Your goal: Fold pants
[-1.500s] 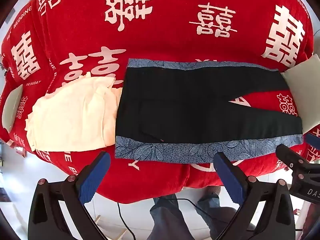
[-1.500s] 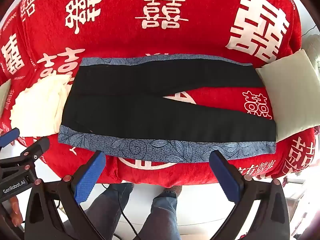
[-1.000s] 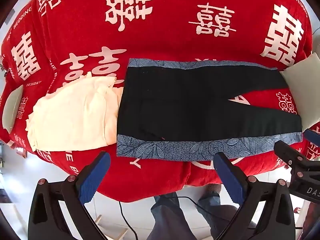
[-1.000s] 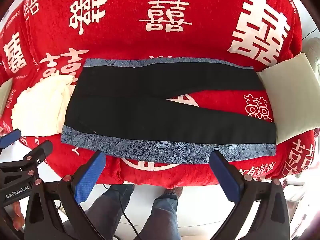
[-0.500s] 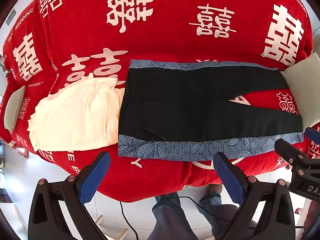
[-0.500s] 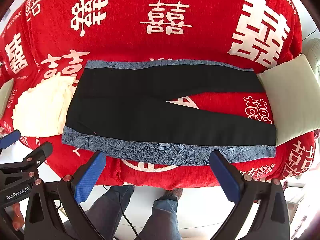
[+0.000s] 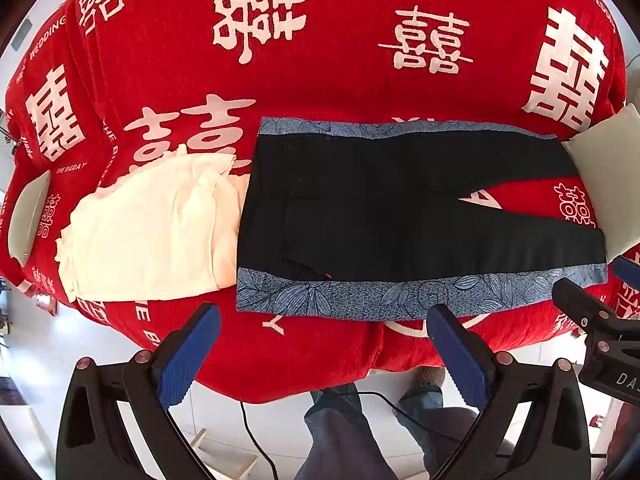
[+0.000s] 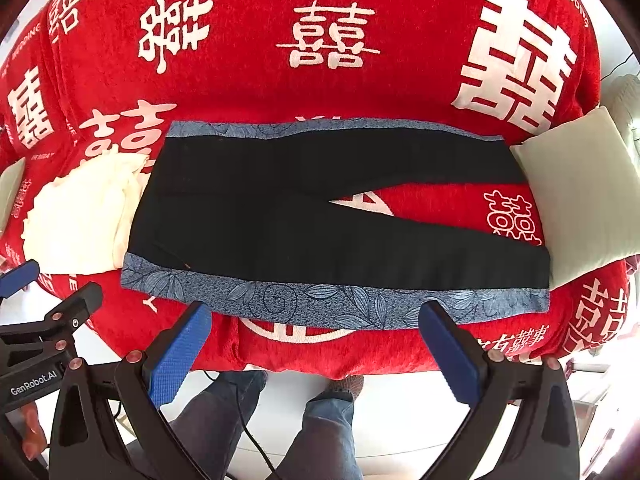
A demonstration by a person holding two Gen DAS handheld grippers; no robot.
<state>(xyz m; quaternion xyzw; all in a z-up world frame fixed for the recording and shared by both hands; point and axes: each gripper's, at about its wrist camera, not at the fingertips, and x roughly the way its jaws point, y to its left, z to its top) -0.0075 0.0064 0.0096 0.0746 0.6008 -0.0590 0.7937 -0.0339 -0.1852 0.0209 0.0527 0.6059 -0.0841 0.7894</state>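
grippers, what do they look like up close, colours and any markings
Both are alike: the left gripper and right gripper have black plastic frames with cut-out triangular openings, coppery round rivets at the joints, and two fingers faced with blue textured pads. White lettering reading GenRobot.AI marks the left one's body, seen from the right wrist view. A thin black cable hangs below. The person wears blue jeans.

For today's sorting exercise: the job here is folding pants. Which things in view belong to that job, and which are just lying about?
Belong to the job:
pants, spread flat on the red blanket
left gripper, open
right gripper, open

Just lying about:
cream garment, touching the pants' waist end
pale cushion, at the leg ends
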